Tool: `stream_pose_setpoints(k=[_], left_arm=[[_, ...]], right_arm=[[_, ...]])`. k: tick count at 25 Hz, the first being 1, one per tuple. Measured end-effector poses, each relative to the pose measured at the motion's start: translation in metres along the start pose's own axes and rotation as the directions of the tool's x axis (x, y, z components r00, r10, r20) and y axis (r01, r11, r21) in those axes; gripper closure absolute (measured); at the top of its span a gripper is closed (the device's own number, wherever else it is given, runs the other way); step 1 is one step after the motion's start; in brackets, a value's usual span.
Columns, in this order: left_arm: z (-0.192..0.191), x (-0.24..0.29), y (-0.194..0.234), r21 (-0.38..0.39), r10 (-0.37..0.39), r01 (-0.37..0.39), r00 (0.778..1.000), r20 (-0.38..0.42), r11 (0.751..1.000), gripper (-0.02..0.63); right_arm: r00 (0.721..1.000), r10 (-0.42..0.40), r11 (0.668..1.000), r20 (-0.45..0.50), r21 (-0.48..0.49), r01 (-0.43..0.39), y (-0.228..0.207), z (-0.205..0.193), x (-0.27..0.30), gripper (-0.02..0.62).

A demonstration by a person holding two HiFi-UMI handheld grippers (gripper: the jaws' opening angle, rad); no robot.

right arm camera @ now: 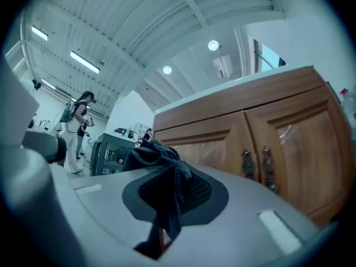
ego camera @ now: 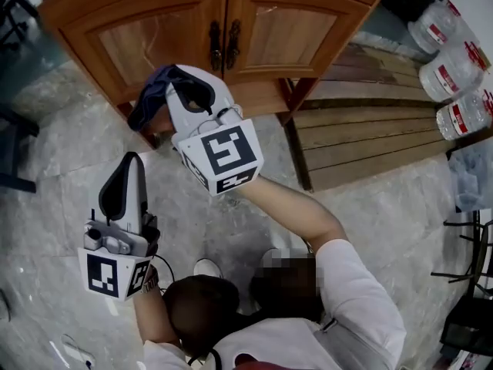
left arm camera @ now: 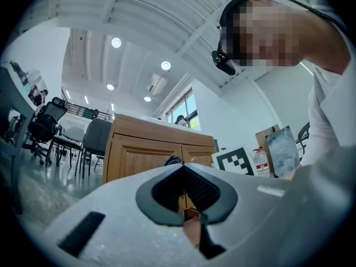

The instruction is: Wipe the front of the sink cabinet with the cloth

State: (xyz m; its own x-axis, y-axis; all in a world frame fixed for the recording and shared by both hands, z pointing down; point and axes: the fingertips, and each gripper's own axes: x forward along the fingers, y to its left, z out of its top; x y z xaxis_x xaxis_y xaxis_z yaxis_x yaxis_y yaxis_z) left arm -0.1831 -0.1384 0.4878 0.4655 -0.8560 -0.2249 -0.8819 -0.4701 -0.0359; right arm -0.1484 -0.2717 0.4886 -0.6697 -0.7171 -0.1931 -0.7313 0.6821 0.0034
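The wooden sink cabinet (ego camera: 192,21) has two doors with dark handles (ego camera: 223,45) at their meeting edge. My right gripper (ego camera: 176,79) is shut on a dark blue cloth (ego camera: 148,102), which hangs against the lower left part of the cabinet front. In the right gripper view the cloth (right arm camera: 158,160) bunches over the jaws of the right gripper (right arm camera: 167,174), with the cabinet (right arm camera: 267,132) close ahead. My left gripper (ego camera: 132,160) hovers lower left over the floor, jaws together and empty. In the left gripper view the left gripper (left arm camera: 182,168) points toward the cabinet (left arm camera: 139,152).
Wooden planks (ego camera: 370,129) lie on the floor right of the cabinet. Large water bottles (ego camera: 454,68) stand at the far right, and black chair legs (ego camera: 470,284) sit lower right. Office chairs (left arm camera: 50,127) stand left of the cabinet. A person (right arm camera: 78,127) stands far off.
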Motion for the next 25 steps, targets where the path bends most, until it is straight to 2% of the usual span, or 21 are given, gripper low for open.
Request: stream_pose_setpoints(k=[4, 7, 12, 16, 25], left_arm=[[0.008, -0.013, 0.015, 0.011, 0.075, -0.076, 0.997, 0.026, 0.997, 0.604], [0.014, -0.019, 0.024, 0.019, 0.108, -0.109, 0.993, 0.052, 0.994, 0.604], [0.012, -0.022, 0.03, 0.01, 0.121, -0.121, 0.992, 0.043, 0.993, 0.604], [0.01, -0.024, 0.032, 0.007, 0.126, -0.126, 0.991, 0.036, 0.992, 0.604], [0.009, -0.021, 0.032, 0.007, 0.118, -0.119, 0.993, 0.03, 0.993, 0.604]], right_arm=[[0.991, 0.126, 0.991, -0.04, 0.052, -0.124, 0.056, -0.024, 0.035, 0.563], [0.985, 0.164, 0.985, -0.048, 0.063, -0.161, 0.08, -0.033, 0.056, 0.563], [0.982, 0.151, 0.988, -0.116, 0.043, -0.147, 0.091, -0.067, 0.102, 0.563], [0.982, 0.106, 0.993, -0.159, 0.059, -0.098, 0.081, -0.09, 0.128, 0.563], [0.988, 0.06, 0.998, -0.143, 0.02, -0.058, 0.067, -0.089, 0.128, 0.563]])
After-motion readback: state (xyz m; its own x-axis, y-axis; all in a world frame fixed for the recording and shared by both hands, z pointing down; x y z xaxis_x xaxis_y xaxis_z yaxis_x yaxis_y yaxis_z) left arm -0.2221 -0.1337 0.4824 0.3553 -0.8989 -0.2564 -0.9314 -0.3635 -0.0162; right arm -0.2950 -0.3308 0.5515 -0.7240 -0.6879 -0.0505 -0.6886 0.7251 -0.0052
